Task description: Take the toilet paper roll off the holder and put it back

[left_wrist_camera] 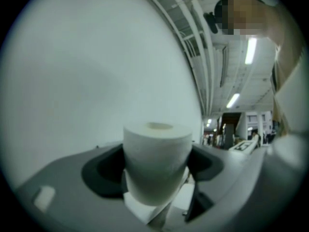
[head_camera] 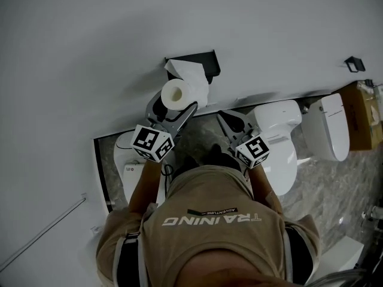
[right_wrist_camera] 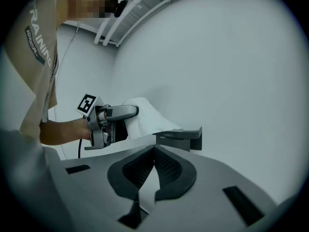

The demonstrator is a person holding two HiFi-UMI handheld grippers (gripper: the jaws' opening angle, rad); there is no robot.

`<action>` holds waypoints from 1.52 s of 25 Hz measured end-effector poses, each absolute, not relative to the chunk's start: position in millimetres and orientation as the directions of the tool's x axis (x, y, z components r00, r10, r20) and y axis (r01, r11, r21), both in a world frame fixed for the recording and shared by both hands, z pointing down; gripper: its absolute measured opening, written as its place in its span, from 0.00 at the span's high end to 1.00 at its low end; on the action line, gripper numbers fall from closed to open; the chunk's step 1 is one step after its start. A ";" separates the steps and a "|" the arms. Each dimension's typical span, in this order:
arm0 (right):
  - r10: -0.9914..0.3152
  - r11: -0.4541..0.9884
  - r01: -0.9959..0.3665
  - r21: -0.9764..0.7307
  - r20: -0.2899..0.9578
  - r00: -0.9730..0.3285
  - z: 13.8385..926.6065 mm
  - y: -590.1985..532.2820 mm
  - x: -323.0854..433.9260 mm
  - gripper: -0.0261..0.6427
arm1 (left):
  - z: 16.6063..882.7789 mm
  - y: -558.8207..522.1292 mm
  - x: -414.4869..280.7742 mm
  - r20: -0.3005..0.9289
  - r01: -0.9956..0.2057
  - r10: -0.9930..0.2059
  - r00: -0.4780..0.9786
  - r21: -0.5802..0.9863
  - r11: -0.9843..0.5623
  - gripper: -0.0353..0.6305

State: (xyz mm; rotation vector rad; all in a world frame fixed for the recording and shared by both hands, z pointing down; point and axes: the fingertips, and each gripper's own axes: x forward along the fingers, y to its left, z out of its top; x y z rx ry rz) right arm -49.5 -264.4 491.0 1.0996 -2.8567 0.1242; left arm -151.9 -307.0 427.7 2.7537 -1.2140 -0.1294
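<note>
Gripping the white toilet paper roll (head_camera: 178, 92) by its sides, the left gripper (head_camera: 176, 104) holds it just before the black wall holder (head_camera: 207, 61). The hollow core shows and a loose sheet reaches the holder. The right gripper (right_wrist_camera: 154, 151) has its jaws pressed together, empty.

Toilet paper roll (head_camera: 179, 93) just in front of the wall holder (head_camera: 204, 59) (toilet (head_camera: 278, 121) to the right)

My head view is dim and grey; the roll (head_camera: 182, 91) throws a soft shadow on the wall (head_camera: 90, 40) at its 9 o'clock. Both gripper views bulge, with black corners. Strip lights (left_wrist_camera: 250, 50) glare at 1 o'clock in my left one, where the roll looks soft.
</note>
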 end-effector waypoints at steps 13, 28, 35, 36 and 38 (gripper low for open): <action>-0.626 0.775 -0.630 -0.054 0.072 -0.776 478.1 -207.7 -26.1 0.94 | 405.7 -231.6 -118.6 -0.060 -0.734 -0.746 0.663 0.142 -0.664 0.36; -0.598 0.789 -0.600 -0.131 0.061 -0.800 501.5 -153.6 8.8 0.94 | 397.0 -158.5 -116.6 -0.043 -0.809 -0.821 0.569 0.150 -0.568 0.36; -0.626 0.769 -0.628 -0.120 0.060 -0.777 493.0 -147.5 3.2 0.94 | 391.2 -159.5 -125.0 -0.063 -0.809 -0.817 0.573 0.117 -0.576 0.36; -0.627 0.769 -0.629 -0.116 0.058 -0.777 492.0 -147.9 1.1 0.94 | 389.3 -162.8 -126.9 -0.070 -0.813 -0.820 0.569 0.104 -0.573 0.36; -0.630 0.768 -0.631 -0.105 0.053 -0.775 491.2 -149.1 -2.8 0.94 | 386.9 -172.5 -131.7 -0.073 -0.827 -0.830 0.554 0.074 -0.558 0.36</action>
